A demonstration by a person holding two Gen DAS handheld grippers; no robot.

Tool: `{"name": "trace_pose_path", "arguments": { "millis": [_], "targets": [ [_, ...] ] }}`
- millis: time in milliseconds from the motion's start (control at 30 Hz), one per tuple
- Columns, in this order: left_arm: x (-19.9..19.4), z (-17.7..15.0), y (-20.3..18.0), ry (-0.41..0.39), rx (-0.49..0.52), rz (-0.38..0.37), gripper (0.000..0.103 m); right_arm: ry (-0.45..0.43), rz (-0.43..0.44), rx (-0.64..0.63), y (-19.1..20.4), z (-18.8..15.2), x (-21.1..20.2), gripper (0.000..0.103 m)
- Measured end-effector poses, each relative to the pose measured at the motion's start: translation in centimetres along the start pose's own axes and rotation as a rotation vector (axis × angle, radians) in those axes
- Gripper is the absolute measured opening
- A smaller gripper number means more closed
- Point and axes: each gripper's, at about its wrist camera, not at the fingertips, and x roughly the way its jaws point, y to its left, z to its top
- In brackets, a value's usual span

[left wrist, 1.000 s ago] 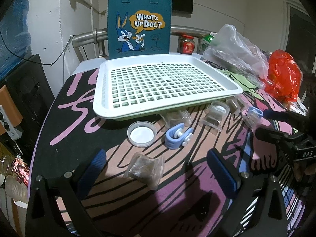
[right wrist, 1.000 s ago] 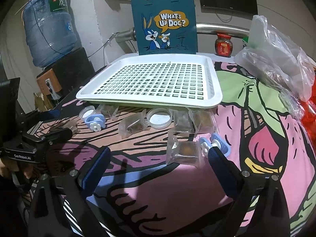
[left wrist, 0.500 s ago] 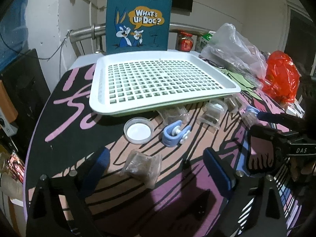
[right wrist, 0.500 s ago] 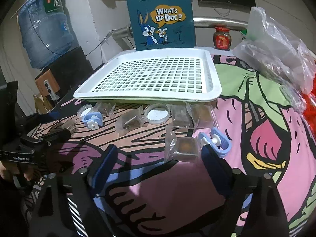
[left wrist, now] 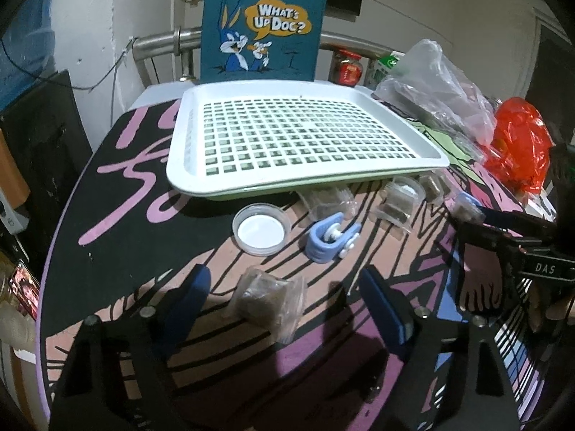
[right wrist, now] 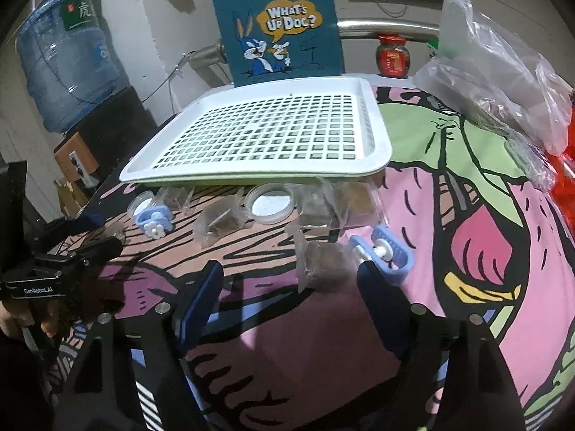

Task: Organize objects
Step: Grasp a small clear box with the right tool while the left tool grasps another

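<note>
In the left wrist view a clear packet of brown stuff [left wrist: 269, 300] lies on the printed tablecloth between the blue pads of my left gripper [left wrist: 284, 294]. Its jaws are closing and neither pad touches the packet. Beyond it lie a round clear lid [left wrist: 260, 228] and a blue clip [left wrist: 330, 239]. The white grid tray [left wrist: 179, 165] stands behind them. In the right wrist view my right gripper [right wrist: 291, 291] is closing too, around another packet [right wrist: 323, 262] that lies nearer its right pad, untouched. A second blue clip [right wrist: 384, 255] rests just past that pad.
More packets [right wrist: 219, 221], a lid [right wrist: 269, 203] and a flower clip [right wrist: 154, 221] line the tray's front edge. A teal tote bag [left wrist: 264, 25] stands behind the tray. Clear plastic bags [right wrist: 503, 72], a red bag [left wrist: 517, 143] and a jar [right wrist: 393, 57] crowd the right. A water bottle [right wrist: 68, 61] stands left.
The fingers of both grippers have drawn closer together around their packets. Both hands have stayed in about the same place, and nothing on the table has moved.
</note>
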Motion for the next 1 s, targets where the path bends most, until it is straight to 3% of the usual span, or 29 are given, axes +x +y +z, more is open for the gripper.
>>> {"name": "trace_pose_path", "arguments": {
  "millis": [100, 167, 300, 400, 567, 1000],
  "targets": [
    [0.3, 0.0, 0.2, 0.019, -0.011, -0.002, 0.063, 0.004, -0.021, -0.012, 0.2, 0.3, 0.4, 0.067],
    [0.5, -0.1, 0.2, 0.026, -0.012, 0.0, 0.039, 0.024, -0.026, -0.013, 0.2, 0.4, 0.8, 0.054],
    [0.5, -0.2, 0.3, 0.031, -0.016, -0.022, 0.037, 0.042, -0.006, 0.02, -0.6, 0.3, 1.2, 0.023],
    [0.3, -0.2, 0.3, 0.021, -0.02, -0.04, 0.032, 0.037, 0.013, 0.027, -0.8, 0.3, 1.1, 0.016],
    [-0.3, -0.1, 0.1, -0.008, -0.01, -0.05, 0.026, -0.005, 0.023, -0.005, -0.1, 0.3, 0.2, 0.015],
    [-2.1, 0.1, -0.4, -0.104, 0.012, -0.035, 0.026, -0.128, 0.048, -0.092, 1.7, 0.2, -2.2, 0.015]
  ]
}}
